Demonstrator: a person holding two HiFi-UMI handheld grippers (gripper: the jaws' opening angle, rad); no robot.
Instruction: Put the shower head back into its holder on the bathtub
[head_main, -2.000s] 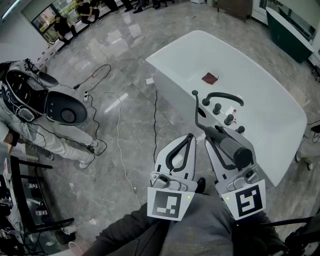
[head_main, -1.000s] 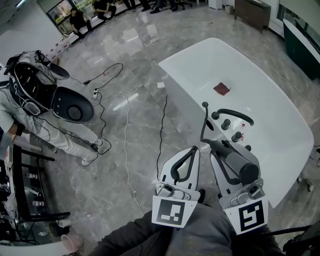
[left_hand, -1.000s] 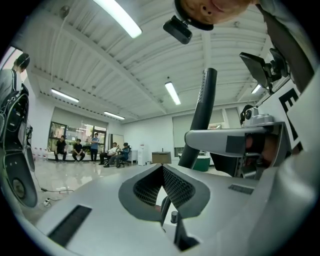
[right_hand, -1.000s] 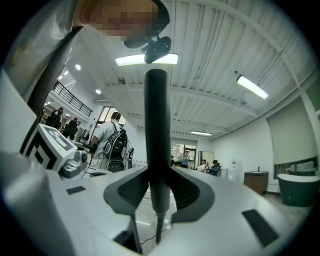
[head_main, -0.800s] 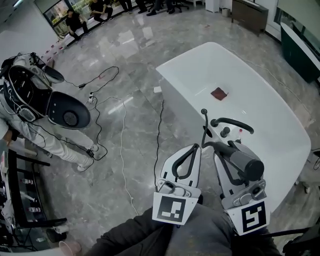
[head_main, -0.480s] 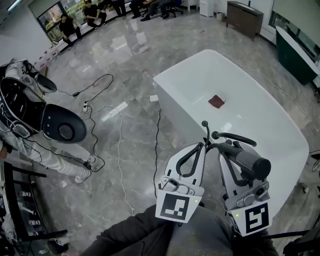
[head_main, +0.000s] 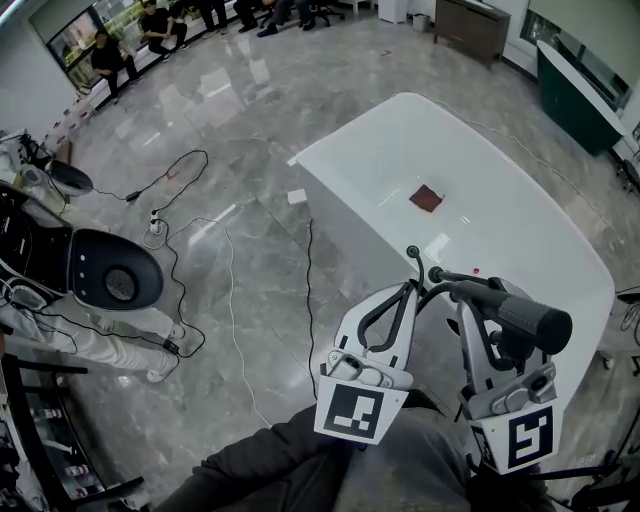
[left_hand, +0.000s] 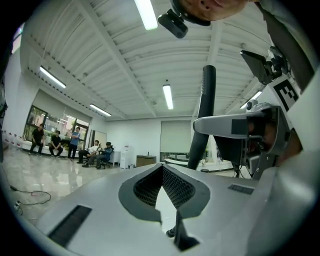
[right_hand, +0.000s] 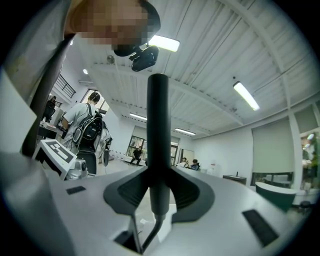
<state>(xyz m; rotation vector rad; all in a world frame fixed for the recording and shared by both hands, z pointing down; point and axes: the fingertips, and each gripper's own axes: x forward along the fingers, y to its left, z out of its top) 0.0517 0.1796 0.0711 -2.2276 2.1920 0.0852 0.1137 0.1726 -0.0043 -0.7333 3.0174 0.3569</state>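
Note:
The black stick-shaped shower head lies across my right gripper, whose jaws are shut on it. Its black hose loops down from its front end. In the right gripper view the shower head stands upright between the pads. My left gripper hangs beside it on the left, shut with nothing in it, its pads meeting in a V. Both point at the near end of the white bathtub. The tub's black tap fittings show partly behind the shower head; I cannot pick out the holder.
A dark red square lies inside the tub. Cables trail over the grey marble floor on the left. A person carrying gear stands at far left, and several people sit at the back. A dark green tub stands at far right.
Both grippers have moved closer to the tub's near end, the right one carrying the shower head a little higher. The tap fittings are now mostly hidden behind it.

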